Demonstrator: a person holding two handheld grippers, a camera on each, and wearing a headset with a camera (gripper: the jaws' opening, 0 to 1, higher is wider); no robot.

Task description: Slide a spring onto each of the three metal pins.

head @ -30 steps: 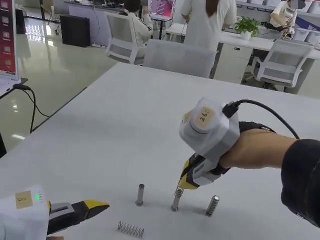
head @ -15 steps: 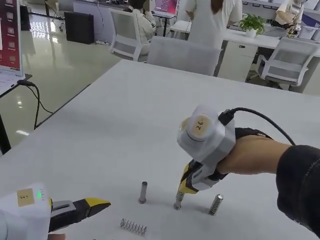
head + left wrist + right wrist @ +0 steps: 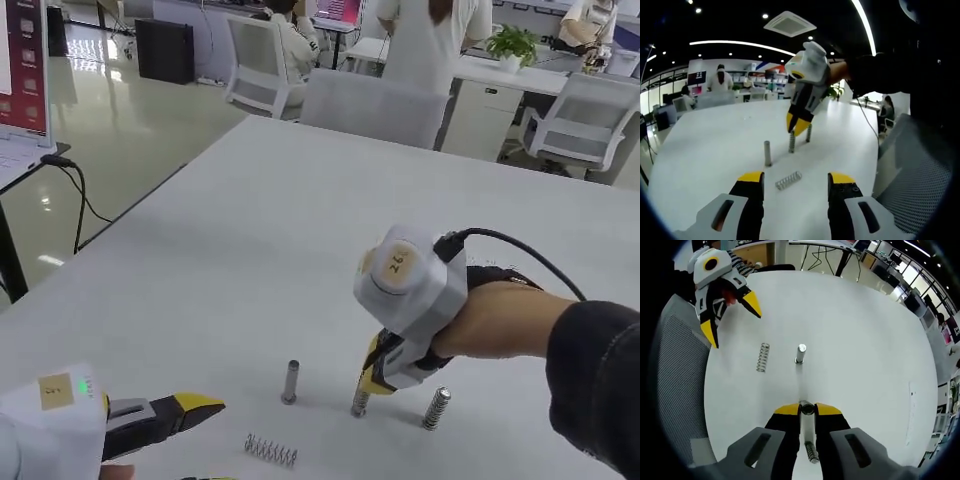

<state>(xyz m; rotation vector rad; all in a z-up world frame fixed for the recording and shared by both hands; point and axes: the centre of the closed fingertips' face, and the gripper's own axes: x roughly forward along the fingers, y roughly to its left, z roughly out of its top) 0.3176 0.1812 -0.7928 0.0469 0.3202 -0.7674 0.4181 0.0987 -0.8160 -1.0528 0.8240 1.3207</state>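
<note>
Your right gripper (image 3: 372, 385) was clenched on the top of the middle pin (image 3: 359, 404), with a coil spring (image 3: 791, 142) on its metal shank; its round sticker (image 3: 399, 262) read "26". Your left gripper (image 3: 797, 177) sat released, yellow tips apart. The loose wire spring (image 3: 788, 180) lay on the matte white table (image 3: 250, 250) beside the bare pin (image 3: 291, 381).

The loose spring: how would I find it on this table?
Look at the big white table, then the row of three metal pins. The loose spring lies flat in front of the bare pin; the other springs stand on pins.
</note>
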